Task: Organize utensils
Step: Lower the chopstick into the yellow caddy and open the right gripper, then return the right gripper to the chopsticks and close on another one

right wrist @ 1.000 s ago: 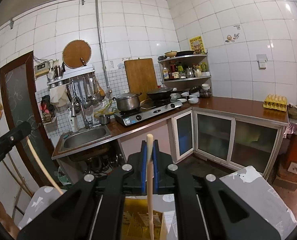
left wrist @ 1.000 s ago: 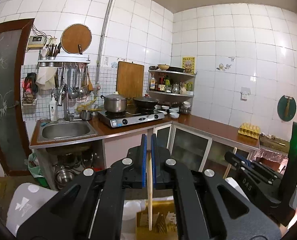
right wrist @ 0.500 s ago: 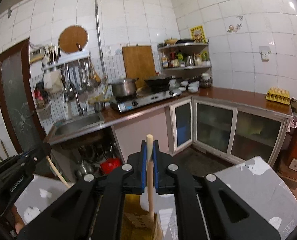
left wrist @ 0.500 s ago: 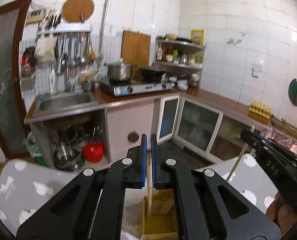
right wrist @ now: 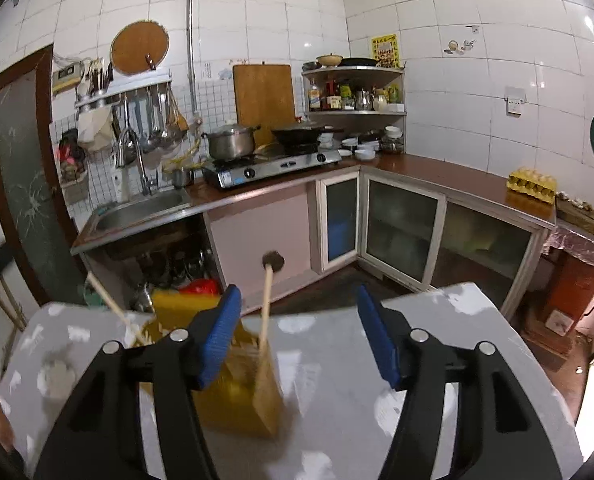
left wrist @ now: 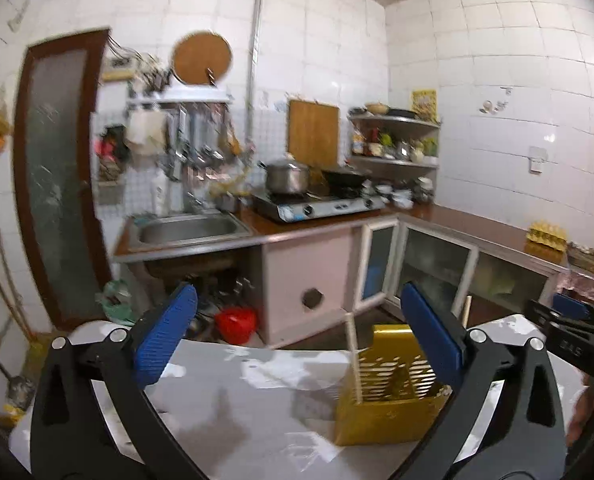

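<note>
Jaws: your left gripper and right gripper both gape, holding nothing.
Chopsticks: two stand in the yellow holder on the worktop, at 12 o'clock.
Advice: back straight out; don't nudge the leaning chopstick.

We count two wooden sticks in one yellow holder, on one table, with two grippers.
</note>
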{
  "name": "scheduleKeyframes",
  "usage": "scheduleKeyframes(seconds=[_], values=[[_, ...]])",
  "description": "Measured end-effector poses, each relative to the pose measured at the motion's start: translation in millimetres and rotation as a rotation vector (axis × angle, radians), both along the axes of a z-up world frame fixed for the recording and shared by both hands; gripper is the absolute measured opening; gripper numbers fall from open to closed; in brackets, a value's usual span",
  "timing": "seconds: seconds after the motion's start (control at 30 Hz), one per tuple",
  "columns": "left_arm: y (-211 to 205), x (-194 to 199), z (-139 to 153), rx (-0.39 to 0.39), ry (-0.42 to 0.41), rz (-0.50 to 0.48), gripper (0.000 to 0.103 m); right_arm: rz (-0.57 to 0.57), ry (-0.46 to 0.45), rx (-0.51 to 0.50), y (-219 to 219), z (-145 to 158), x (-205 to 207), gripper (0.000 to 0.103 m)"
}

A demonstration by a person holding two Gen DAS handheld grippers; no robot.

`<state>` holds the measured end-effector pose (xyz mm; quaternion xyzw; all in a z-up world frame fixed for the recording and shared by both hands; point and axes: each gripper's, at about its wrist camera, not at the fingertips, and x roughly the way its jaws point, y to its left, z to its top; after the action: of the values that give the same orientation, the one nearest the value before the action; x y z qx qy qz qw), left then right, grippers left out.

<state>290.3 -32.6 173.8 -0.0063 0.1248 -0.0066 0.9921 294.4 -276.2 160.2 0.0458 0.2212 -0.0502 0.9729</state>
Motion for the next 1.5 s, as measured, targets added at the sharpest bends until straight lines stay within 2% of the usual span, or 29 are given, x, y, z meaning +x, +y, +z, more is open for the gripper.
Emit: scheduleKeyframes(seconds=[0.17,0.33,0.43,0.53,0.77,0.97,1.17,1.37,1.5], values=[[5.4,-37.9,-15.6,0.031,0.04,0.01,0.098,-0.015,0.061,-0.029,-4.4,-25.3,-41.2,0.066],[8.5,-57.2,-47.9,0.04,0.127,-0.021,0.098,-0.026,0.162,0.003,-7.6,-71.8,-64.1,0.066],[11.0,-62.7,-74.0,0.021,0.203,-0.036,0.098,-0.022,0.211,0.014,-3.1,-99.2,-73.5,0.066],[14.1,-60.0,-102.9,0.001,0.313,-0.056,0.098,-0.019,0.253,0.012,4.6,-123.9,-80.4,0.066],[9.2,-56.4,-161.1,0.004,0.471,-0.017,0.098,-0.021,0.364,0.028,15.1,-177.9,-88.2,0.066],[2.3,-48.8,-192.4,0.016,0.557,-0.011,0.098,-0.015,0.407,0.01,24.1,-191.6,-83.3,0.066],[-5.5,-39.5,-211.6,0.008,0.631,-0.006,0.098,-0.019,0.438,-0.003,29.5,-198.6,-79.1,0.066],[-14.3,-32.5,-234.9,0.059,0.712,0.003,0.098,-0.019,0.436,0.001,28.5,-199.8,-80.3,0.066],[-12.7,-29.8,-234.9,0.048,0.723,0.016,0.099,-0.029,0.445,0.011,29.4,-199.4,-79.9,0.064]])
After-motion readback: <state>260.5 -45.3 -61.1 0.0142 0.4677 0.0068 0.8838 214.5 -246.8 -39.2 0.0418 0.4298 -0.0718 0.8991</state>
